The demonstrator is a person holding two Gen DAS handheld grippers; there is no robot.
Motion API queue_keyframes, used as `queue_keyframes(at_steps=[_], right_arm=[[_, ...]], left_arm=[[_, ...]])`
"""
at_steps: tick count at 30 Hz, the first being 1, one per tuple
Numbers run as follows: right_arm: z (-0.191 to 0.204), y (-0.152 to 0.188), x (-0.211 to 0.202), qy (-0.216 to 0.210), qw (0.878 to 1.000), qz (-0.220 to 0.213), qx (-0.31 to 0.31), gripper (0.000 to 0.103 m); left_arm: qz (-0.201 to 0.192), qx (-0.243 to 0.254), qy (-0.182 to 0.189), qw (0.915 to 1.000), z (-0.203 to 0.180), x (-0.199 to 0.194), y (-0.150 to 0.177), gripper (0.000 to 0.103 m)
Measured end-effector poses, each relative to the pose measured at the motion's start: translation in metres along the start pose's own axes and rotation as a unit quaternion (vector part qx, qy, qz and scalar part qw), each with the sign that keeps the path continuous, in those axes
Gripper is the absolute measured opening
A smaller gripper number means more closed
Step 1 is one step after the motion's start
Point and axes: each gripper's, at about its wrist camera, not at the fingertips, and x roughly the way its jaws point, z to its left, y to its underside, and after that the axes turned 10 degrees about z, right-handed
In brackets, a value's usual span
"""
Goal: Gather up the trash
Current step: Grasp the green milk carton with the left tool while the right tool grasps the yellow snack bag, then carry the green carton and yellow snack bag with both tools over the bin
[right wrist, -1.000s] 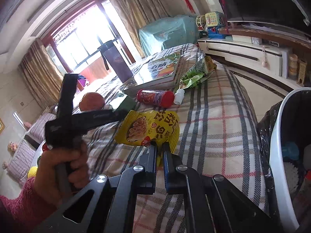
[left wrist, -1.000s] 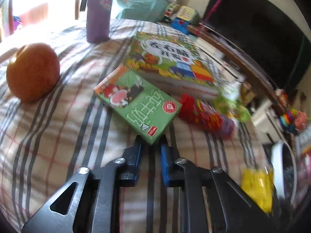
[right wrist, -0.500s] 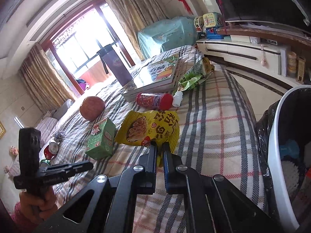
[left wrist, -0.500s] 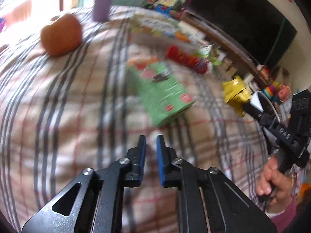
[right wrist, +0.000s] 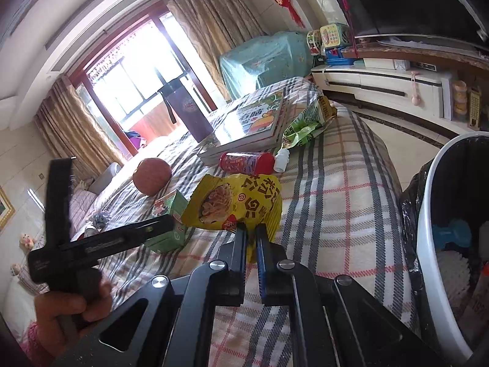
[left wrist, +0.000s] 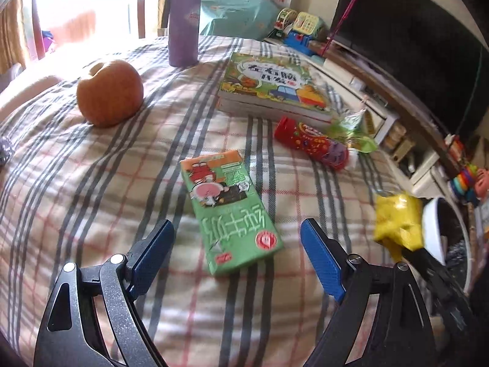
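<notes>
The yellow snack bag (right wrist: 237, 203) hangs pinched by its lower edge in the right gripper (right wrist: 251, 229), whose jaws are clenched tight on the foil. It is lifted clear of the plaid blanket (right wrist: 333, 202), near the blanket's edge closest to the white trash bin (right wrist: 428, 244). The bin stands just beyond that edge, lined with a black bag, with a blue item and white material inside.

The green drink carton (left wrist: 229, 211) lies flat toward the middle of the blanket. The left gripper (left wrist: 237, 244) has just been spreading its jaws; they stand wide, one blue pad on either side of the carton's near end, neither one pressing on it. A hand (right wrist: 67, 315) grips that tool's handle.

Further in, a red cylindrical tube (left wrist: 311, 146) lies on its side, with a small white bottle (right wrist: 281, 159) at its end and a crumpled green wrapper (left wrist: 356, 130) just beside it. Behind them sits a stack of picture books (left wrist: 272, 85). An apple (left wrist: 110, 91) rests well apart toward the opposite edge, and a purple flask (left wrist: 183, 20) stands upright near the far edge.
</notes>
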Motion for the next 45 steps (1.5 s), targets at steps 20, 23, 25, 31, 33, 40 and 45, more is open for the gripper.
queue_keyframes(at_steps=[20, 23, 25, 31, 33, 40, 45], right_arm=[[0.001, 0.031, -0.066, 0.017, 1.0, -0.005, 0.016, 0.006], [-0.003, 0.039, -0.081, 0.027, 0.999, -0.012, 0.02, 0.006], [-0.006, 0.043, -0.09, 0.033, 0.999, -0.017, 0.026, 0.006], [-0.017, 0.05, -0.113, 0.05, 0.997, -0.032, 0.039, 0.006], [-0.019, 0.052, -0.12, 0.056, 0.997, -0.038, 0.04, 0.006], [-0.029, 0.055, -0.137, 0.065, 0.995, -0.052, 0.054, 0.006], [-0.037, 0.056, -0.144, 0.069, 0.994, -0.059, 0.06, 0.006]], left_arm=[[-0.026, 0.083, 0.056, 0.9947, -0.025, -0.044, 0.067, 0.053], [-0.029, 0.109, 0.07, 0.9911, -0.043, -0.053, 0.076, 0.053], [-0.029, 0.127, 0.076, 0.9886, -0.055, -0.057, 0.081, 0.053], [-0.025, 0.166, 0.089, 0.9818, -0.088, -0.064, 0.095, 0.053], [-0.024, 0.175, 0.092, 0.9801, -0.096, -0.065, 0.098, 0.053], [-0.022, 0.195, 0.104, 0.9751, -0.117, -0.069, 0.104, 0.053], [-0.021, 0.205, 0.109, 0.9726, -0.128, -0.073, 0.107, 0.053]])
